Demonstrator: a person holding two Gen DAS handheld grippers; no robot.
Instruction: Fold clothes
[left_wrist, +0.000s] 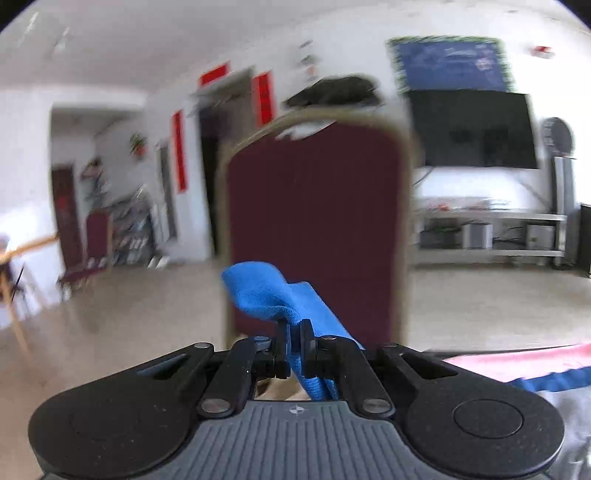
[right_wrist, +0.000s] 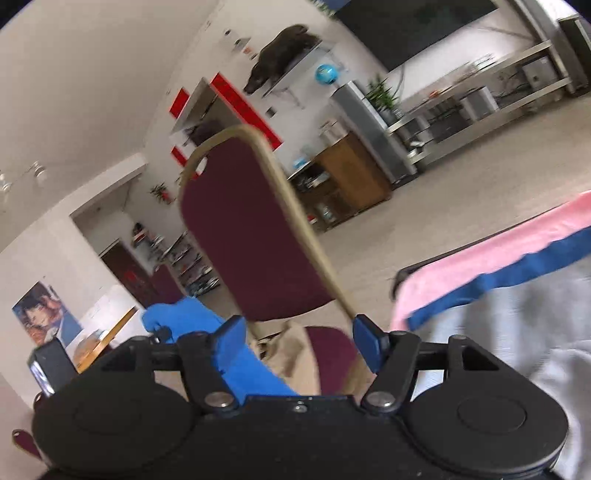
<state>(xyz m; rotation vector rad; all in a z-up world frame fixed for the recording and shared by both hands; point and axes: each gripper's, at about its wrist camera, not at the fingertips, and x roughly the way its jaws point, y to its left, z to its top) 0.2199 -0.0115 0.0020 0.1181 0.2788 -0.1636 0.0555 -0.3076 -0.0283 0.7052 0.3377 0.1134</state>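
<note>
Left gripper (left_wrist: 294, 334) tight on blue cloth (left_wrist: 258, 291).

the left claw (left_wrist: 294, 332) is clamped on a fold of blue cloth (left_wrist: 266, 291), which bunches up just past the fingers and hangs down between the claw's arms. directly behind it stands a maroon chair (left_wrist: 314, 206) with a tan frame, its back facing the camera. to the near right lies a pink cloth (left_wrist: 517, 360) with a blue band. far right, a dark screen (left_wrist: 472, 129) hangs above a metal shelf (left_wrist: 491, 229).
</note>
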